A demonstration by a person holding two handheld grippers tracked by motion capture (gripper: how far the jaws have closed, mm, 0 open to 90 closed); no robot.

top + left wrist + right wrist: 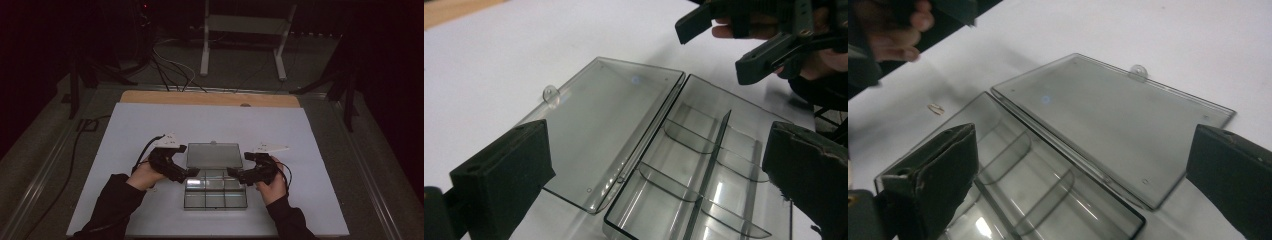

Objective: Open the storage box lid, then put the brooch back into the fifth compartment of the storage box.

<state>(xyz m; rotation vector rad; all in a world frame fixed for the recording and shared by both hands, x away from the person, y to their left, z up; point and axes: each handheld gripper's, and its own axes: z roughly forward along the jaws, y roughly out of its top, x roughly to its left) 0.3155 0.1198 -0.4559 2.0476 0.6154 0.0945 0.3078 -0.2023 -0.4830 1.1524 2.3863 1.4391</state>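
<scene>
In the left gripper view the clear box [694, 165] runs off the bottom edge beneath the left gripper [659, 175], its near compartments cut away; the right gripper [744, 45] beyond is cropped by the top edge; a small pale scrap [936, 108] left of the box in the right gripper view is too small to identify.

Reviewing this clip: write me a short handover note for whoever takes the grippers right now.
Left gripper: fingers open, holding nothing, at the box's left side.
Right gripper: fingers open, holding nothing, at the box's right side.
Clear plastic box: on the white table sheet, its lid laid flat open behind it, latch tab away from the person.
Done: the lid is open.
Left: the compartments look empty; a small pale bit lies on the sheet beside the box.
</scene>
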